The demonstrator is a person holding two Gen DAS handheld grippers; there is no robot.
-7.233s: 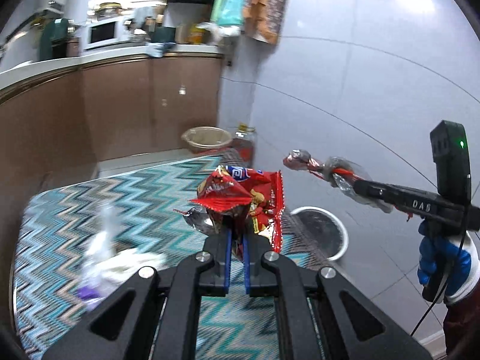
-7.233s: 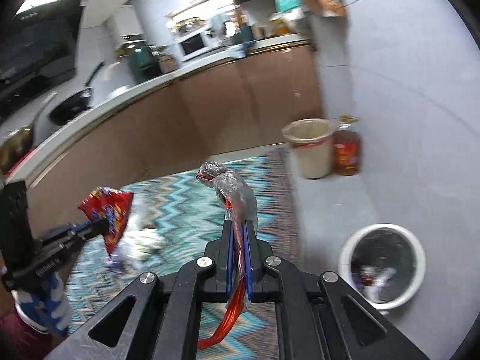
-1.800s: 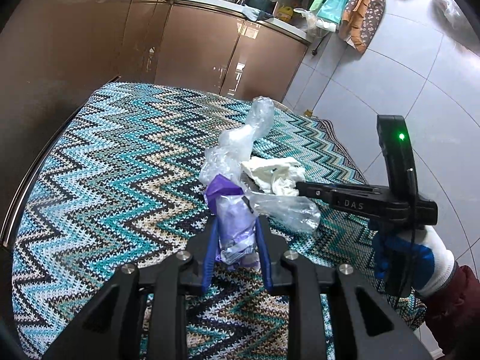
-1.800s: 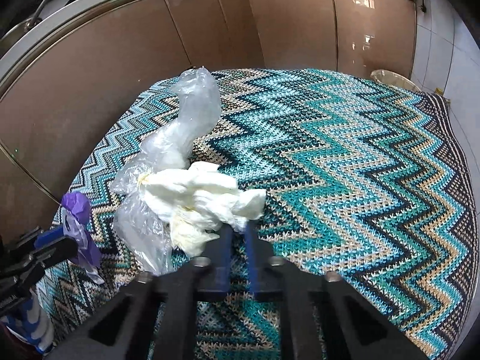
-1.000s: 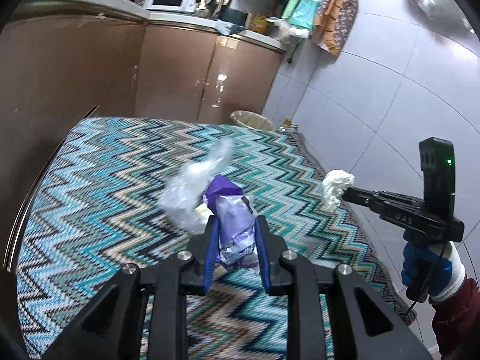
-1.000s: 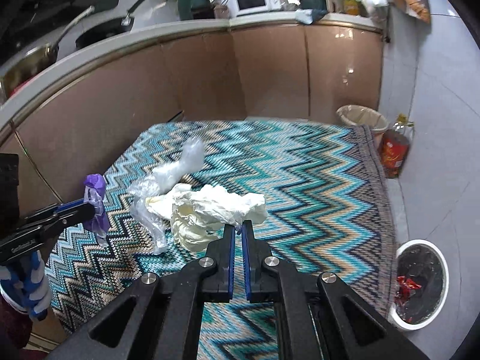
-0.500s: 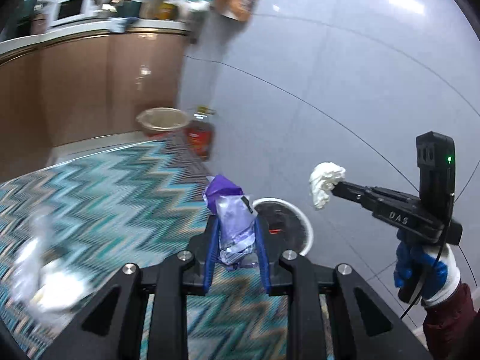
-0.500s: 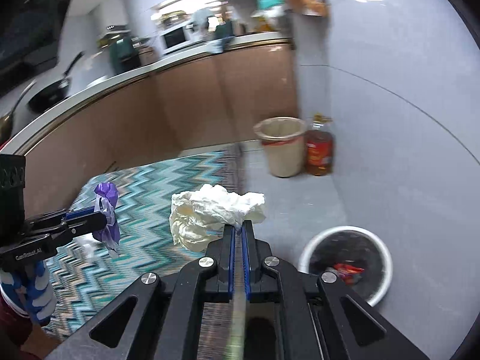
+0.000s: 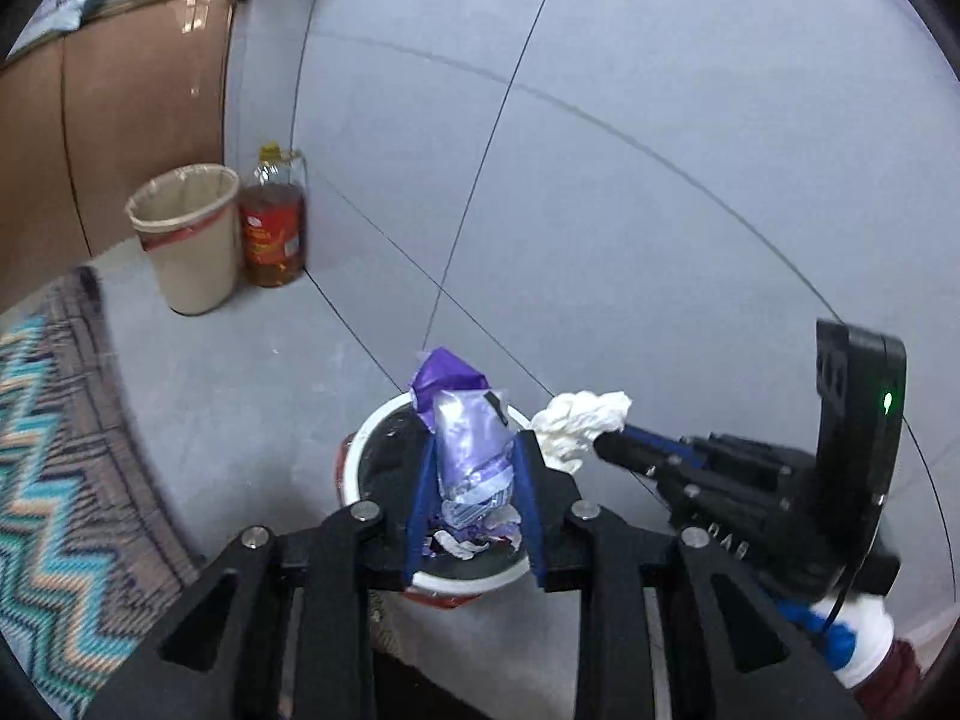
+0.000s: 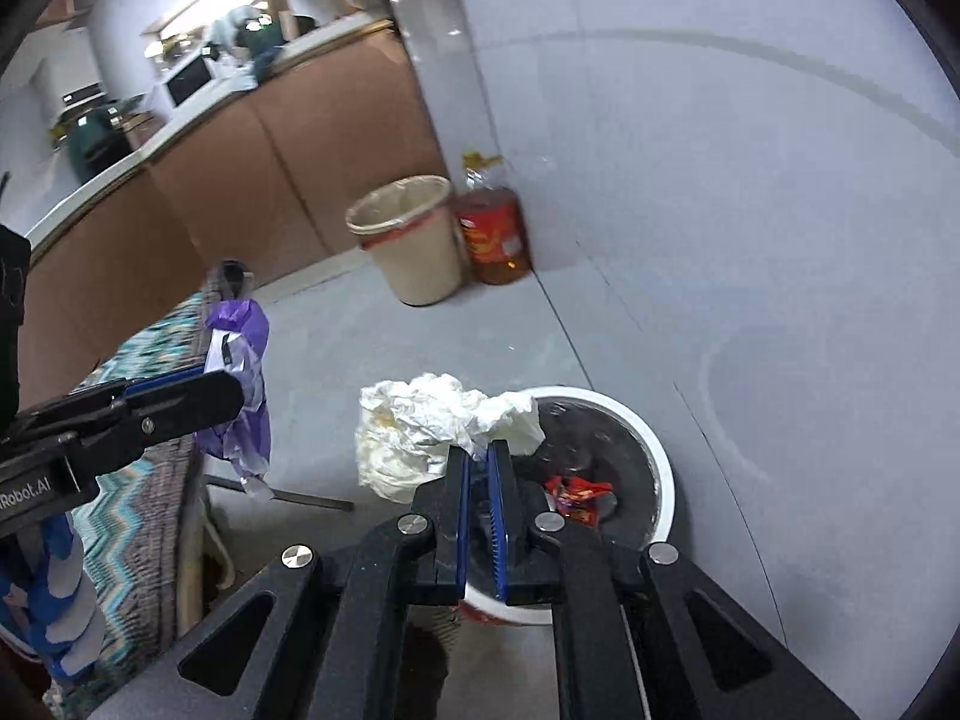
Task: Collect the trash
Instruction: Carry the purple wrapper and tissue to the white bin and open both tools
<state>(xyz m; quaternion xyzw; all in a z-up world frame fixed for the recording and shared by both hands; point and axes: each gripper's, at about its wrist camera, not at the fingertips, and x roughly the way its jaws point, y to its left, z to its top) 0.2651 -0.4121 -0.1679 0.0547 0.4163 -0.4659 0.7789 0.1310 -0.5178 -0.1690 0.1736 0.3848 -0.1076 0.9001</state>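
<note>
so my left gripper (image 9: 474, 483) clamps 1 purple wrapper (image 9: 465, 438), my right gripper (image 10: 478, 480) pinches 1 white tissue wad (image 10: 438, 426), both above the white bin (image 10: 651, 462). left gripper reads "robot.ai".

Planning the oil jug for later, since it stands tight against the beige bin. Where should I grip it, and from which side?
Grip the oil jug at its yellow-capped neck, coming from above. Its body looks too wide for the fingers, the beige bin stands close on one side and the wall runs just behind, so only the top looks free. Whether there is a handle is unclear.
</note>
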